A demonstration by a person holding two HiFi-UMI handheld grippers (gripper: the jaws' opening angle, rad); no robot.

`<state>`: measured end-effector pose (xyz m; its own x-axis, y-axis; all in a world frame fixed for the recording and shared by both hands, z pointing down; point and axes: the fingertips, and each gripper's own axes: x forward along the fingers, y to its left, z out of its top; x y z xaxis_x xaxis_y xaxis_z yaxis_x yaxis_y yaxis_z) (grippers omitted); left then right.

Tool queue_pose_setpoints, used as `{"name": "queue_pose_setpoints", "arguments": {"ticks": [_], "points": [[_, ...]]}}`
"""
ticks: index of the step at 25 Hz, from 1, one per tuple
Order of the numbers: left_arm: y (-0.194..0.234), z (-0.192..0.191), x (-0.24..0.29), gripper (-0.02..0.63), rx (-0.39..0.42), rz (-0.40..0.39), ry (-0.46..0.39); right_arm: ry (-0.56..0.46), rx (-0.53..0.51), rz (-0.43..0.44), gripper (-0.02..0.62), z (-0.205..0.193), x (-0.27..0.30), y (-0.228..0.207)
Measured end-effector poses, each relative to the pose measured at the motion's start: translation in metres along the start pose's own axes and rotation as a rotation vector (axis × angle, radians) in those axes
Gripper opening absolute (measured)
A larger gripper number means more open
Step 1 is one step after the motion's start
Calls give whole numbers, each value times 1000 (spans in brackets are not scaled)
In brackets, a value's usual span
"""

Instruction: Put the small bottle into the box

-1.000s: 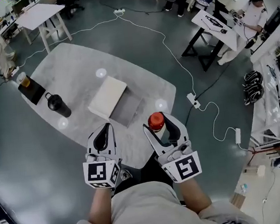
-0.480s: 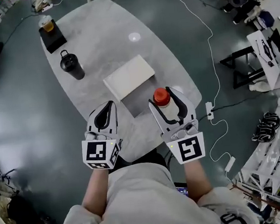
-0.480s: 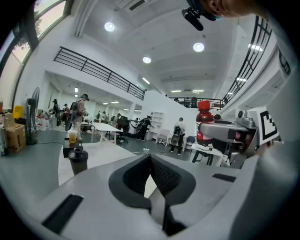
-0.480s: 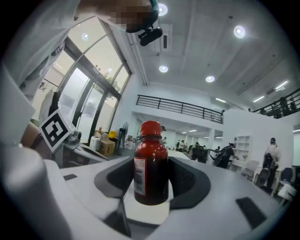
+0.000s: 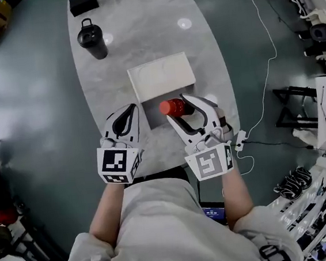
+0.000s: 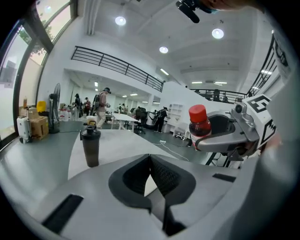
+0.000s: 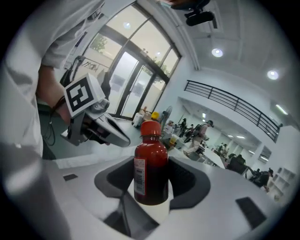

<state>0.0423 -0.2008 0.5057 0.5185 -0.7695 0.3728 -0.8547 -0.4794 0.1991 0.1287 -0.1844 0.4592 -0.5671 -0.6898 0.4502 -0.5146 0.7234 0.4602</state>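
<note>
A small dark-red bottle (image 5: 172, 107) with a red cap is held in my right gripper (image 5: 179, 109), which is shut on its body. In the head view its cap points left, over the near edge of the box. The box (image 5: 152, 112) lies in the middle of the marble table (image 5: 136, 37), with its white lid (image 5: 162, 76) folded back on the far side. My left gripper (image 5: 129, 109) hovers just left of the box, shut and holding nothing. In the right gripper view the bottle (image 7: 150, 164) stands between the jaws. The left gripper view shows the bottle (image 6: 199, 125) off to the right.
A black shaker cup (image 5: 92, 39) stands at the table's far left, also visible in the left gripper view (image 6: 90, 146). A dark block (image 5: 83, 1) sits at the far end. A power strip and white cables (image 5: 239, 139) lie on the floor right of the table.
Both grippers have moved forward towards the box. The bottle has tipped from cap-up to cap-left and now hangs at the box's near edge. The head view has swung round.
</note>
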Motion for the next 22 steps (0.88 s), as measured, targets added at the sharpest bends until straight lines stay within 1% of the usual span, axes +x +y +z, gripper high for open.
{"name": "queue_pose_setpoints", "arguments": {"ticks": [2, 4, 6, 8, 11, 13, 17, 20, 22], "points": [[5, -19, 5, 21, -40, 26, 26, 26, -51, 93, 235, -13, 14, 14], [9, -45, 11, 21, -78, 47, 69, 53, -94, 165, 235, -27, 26, 27], [13, -69, 14, 21, -98, 71, 112, 102, -178, 201, 235, -43, 38, 38], [18, -85, 16, 21, -122, 97, 137, 150, -274, 223, 235, -59, 48, 45], [23, -105, 21, 21, -145, 128, 162, 191, -363, 273, 235, -78, 61, 57], [24, -117, 22, 21, -153, 142, 180, 209, -384, 316, 235, -90, 66, 68], [26, -138, 25, 21, -175, 155, 231, 245, -341, 438, 235, -115, 78, 93], [29, -149, 28, 21, -195, 167, 255, 301, -406, 490, 235, -136, 87, 104], [32, -154, 26, 21, -200, 182, 265, 332, -427, 516, 235, -147, 92, 110]]}}
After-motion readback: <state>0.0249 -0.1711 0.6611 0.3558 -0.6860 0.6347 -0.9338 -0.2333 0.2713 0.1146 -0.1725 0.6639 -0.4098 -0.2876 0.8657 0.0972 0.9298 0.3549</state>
